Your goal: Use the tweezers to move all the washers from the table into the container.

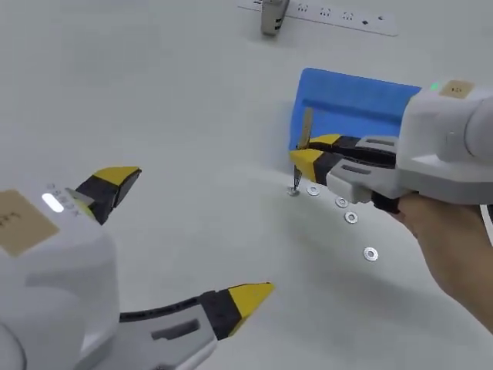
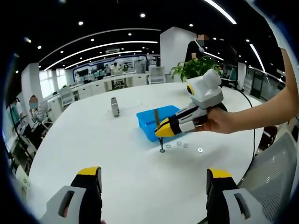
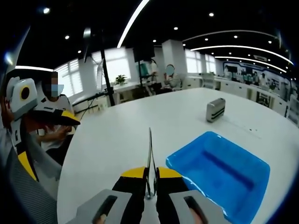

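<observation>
Closest of all in the head view is the left gripper, low on the left. Its two yellow-tipped jaws are spread very wide, and there is nothing between them. In the left gripper view the same two jaws stand far apart at the bottom, over the white table.

A bit further out, on the right, a hand holds the right gripper. Its jaws are squeezed together on the tweezers. In the right gripper view the tweezers stick straight out from between the two closed jaws. In the head view they point down at the table, and the tip is right at the first washer. I cannot tell if the tip has pinched it or only touches it.

The washers lie flat on the table in a bent row of five. The row starts at the tip of the tweezers and runs back toward the hand. The last one lies a little apart from the others. All five are on the table, outside the container.

Just behind the row sits the blue container, close to the right gripper's jaws.

Far back on the table stands a small grey box, and a white power strip lies just beside it.
</observation>
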`<move>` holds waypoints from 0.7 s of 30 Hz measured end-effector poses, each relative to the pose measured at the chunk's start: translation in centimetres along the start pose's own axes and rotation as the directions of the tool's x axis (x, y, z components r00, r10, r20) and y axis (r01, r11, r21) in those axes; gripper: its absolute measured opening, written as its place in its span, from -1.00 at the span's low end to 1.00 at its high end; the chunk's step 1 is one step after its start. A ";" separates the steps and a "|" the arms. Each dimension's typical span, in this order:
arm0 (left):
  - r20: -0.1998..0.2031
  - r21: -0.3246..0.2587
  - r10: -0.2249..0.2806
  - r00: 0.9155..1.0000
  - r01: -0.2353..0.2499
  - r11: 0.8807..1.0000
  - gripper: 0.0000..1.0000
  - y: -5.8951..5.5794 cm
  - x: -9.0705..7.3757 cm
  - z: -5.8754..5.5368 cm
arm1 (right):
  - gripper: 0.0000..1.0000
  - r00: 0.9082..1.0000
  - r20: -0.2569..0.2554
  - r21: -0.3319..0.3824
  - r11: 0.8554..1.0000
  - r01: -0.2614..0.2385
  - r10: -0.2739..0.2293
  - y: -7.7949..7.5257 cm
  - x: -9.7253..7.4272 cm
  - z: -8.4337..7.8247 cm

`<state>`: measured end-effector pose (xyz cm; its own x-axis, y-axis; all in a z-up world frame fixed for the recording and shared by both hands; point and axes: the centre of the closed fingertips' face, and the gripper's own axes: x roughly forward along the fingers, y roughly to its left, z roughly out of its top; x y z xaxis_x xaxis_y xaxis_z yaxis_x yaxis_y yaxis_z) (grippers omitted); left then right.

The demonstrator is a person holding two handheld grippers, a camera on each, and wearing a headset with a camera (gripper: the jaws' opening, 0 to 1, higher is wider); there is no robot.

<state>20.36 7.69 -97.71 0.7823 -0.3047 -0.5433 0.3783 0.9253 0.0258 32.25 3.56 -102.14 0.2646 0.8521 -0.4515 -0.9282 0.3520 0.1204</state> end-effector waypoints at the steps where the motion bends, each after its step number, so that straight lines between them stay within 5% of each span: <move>1: -0.001 -0.001 0.002 1.000 -0.003 1.000 0.90 0.1 0.0 0.0 | -0.93 1.000 0.000 -0.002 1.000 0.000 0.000 0.0 0.0 0.0; 21: -0.029 -0.016 0.024 0.999 -0.025 1.000 0.97 0.6 -0.5 -0.6 | -0.97 0.994 -0.100 -0.099 0.995 0.033 -0.043 0.5 -1.1 -1.2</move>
<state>19.86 8.54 -97.90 0.7768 -0.2755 -0.5662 0.3510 0.9360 0.0261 31.18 2.31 -102.59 0.2769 0.7932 -0.5424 -0.9403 0.3399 0.0171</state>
